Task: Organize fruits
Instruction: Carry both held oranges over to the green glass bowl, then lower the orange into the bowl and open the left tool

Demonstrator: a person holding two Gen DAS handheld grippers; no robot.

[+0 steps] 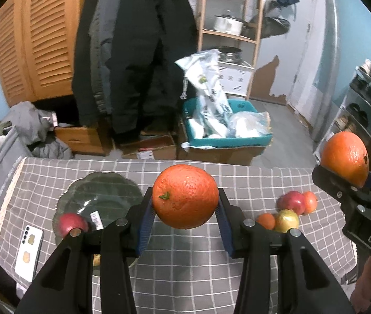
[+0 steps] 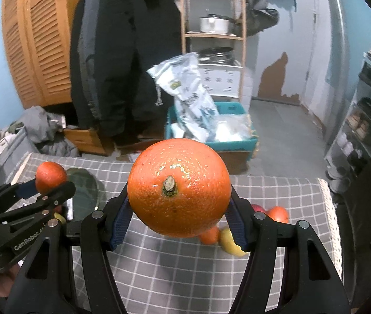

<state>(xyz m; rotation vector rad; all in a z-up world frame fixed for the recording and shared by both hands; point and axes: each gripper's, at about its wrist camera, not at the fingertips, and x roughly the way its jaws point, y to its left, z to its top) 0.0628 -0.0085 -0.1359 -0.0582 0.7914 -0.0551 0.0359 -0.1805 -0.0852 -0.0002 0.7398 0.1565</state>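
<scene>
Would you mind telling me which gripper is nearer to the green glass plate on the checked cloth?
Left. The left gripper, shut on an orange, is right beside the green plate. The right gripper, shut on another orange, is farther off, nearer the loose fruit pile.

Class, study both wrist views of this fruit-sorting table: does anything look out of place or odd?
Yes. A white phone lies on the checked tablecloth beside the green plate, out of place among fruit. A paper label also sits in the plate near the red apple.
</scene>
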